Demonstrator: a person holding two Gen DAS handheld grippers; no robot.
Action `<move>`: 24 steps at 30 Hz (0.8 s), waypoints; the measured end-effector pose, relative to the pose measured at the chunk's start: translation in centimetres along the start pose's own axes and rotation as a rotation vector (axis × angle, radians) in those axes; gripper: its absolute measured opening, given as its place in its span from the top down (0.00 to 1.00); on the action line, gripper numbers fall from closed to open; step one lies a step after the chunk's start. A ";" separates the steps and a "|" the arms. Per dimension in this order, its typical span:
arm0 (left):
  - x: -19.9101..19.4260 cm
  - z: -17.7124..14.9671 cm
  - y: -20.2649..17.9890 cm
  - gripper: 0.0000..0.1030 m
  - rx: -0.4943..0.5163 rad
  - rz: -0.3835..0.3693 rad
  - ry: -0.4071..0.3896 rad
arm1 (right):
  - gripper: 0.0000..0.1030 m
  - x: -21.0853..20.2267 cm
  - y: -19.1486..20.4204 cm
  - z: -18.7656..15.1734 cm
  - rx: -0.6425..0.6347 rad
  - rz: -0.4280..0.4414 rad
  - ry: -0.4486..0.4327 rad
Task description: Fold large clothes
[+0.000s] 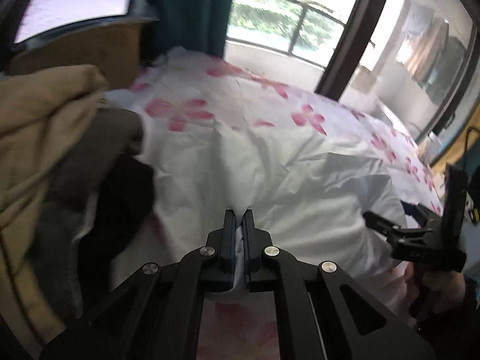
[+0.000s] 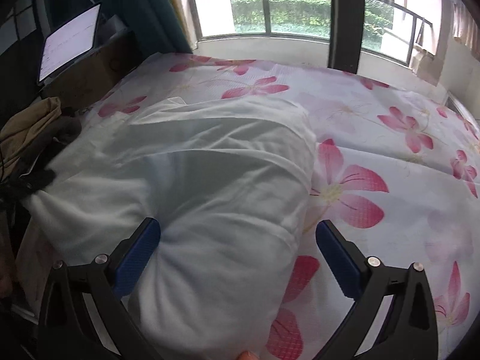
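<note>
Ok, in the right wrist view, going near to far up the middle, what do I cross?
Right claw, open astride the cloth → white garment bunched on the bed → flowered bedsheet → window sill → balcony railing with greenery behind.

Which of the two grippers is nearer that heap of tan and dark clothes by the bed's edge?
Left. The left gripper, pinching the white garment, is beside the heap; the right gripper is open farther along the garment.

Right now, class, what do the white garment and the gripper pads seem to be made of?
White garment: soft, matte woven cloth, probably cotton; it creases and bunches where the left gripper pinches it.
Right gripper pads: blue, likely rubber; a fine diamond texture shows.
</note>
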State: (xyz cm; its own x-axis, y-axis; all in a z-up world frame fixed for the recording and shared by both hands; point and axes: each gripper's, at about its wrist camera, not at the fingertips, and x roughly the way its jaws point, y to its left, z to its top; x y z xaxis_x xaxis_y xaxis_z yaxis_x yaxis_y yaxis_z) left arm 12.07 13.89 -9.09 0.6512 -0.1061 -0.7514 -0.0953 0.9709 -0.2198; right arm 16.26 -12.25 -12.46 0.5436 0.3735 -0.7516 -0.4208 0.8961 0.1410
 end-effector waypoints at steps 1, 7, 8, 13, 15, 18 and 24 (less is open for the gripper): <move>-0.2 -0.3 0.3 0.96 -0.005 0.012 0.006 | 0.01 0.1 0.3 0.0 -0.007 0.007 0.002; 1.7 -2.0 0.9 0.94 -0.016 0.061 0.103 | 0.01 0.8 1.4 -0.1 -0.032 0.025 0.024; 1.6 -1.9 0.8 0.94 -0.015 0.059 0.104 | 0.01 0.9 1.4 -0.1 -0.032 0.024 0.024; 0.4 0.2 0.7 0.73 -0.052 0.031 0.054 | 0.01 1.0 1.0 0.0 -0.014 0.031 0.030; 0.4 1.0 1.0 0.67 -0.080 0.033 0.041 | 0.01 0.8 1.1 0.0 -0.019 0.023 0.028; 1.1 1.7 1.4 0.62 -0.099 0.048 0.037 | 0.01 0.7 1.2 0.1 -0.020 0.020 0.027; 3.3 1.4 1.3 0.54 -0.079 0.053 0.084 | 0.01 -0.4 0.9 0.5 -0.005 0.020 0.014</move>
State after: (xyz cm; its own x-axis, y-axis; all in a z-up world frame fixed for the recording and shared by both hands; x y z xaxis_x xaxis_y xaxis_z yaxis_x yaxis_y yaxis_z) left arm 15.17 15.09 -10.95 0.5788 -0.0758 -0.8120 -0.1895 0.9559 -0.2242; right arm 16.05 -11.41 -11.68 0.5244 0.3883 -0.7578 -0.4350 0.8872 0.1535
